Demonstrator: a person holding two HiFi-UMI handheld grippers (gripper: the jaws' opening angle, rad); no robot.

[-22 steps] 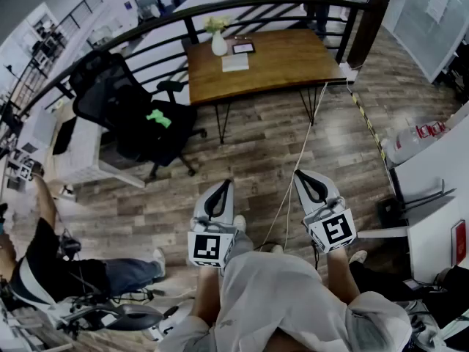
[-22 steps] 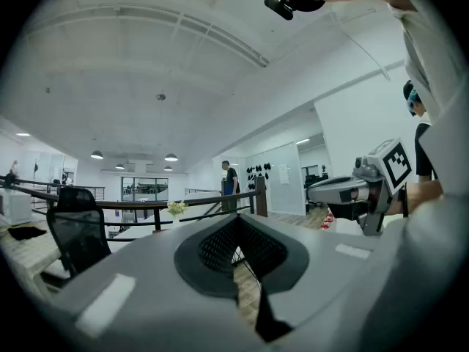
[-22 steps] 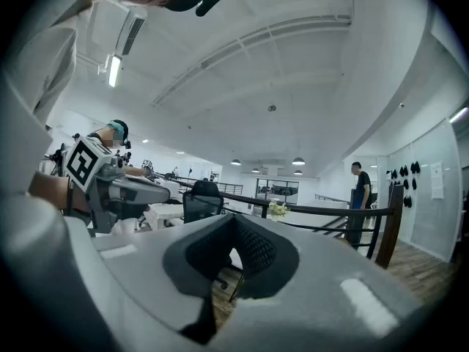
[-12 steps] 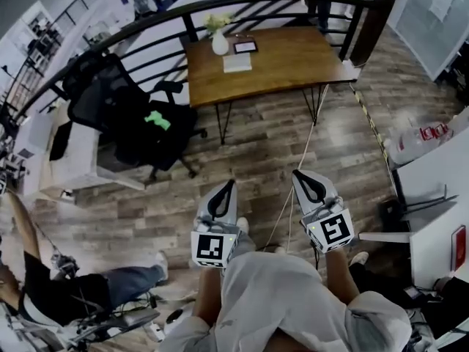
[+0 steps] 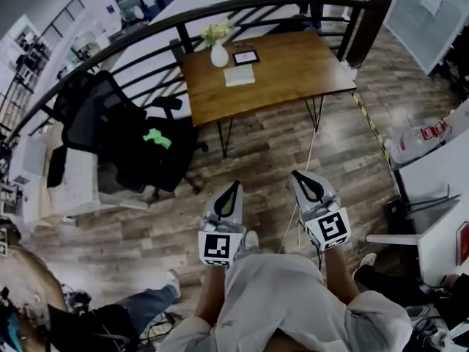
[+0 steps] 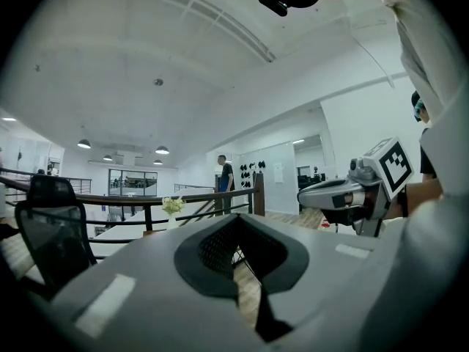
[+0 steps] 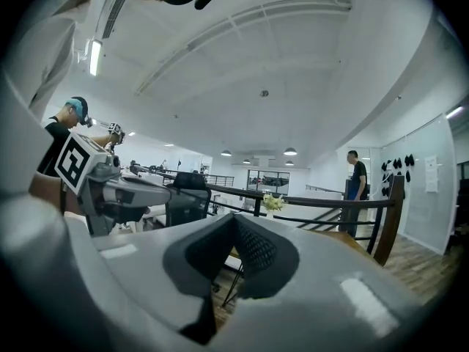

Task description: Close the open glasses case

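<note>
2 grippers, both clenched, nothing held.
Left gripper and right gripper side by side over plank floor; wooden table with 1 vase beyond.

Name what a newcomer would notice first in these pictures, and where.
The grey left gripper and right gripper sit low in the head view, both shut and empty above the plank floor. Beyond them stands a brown wooden table bearing a white vase of flowers, with a black mesh office chair to its left.
</note>
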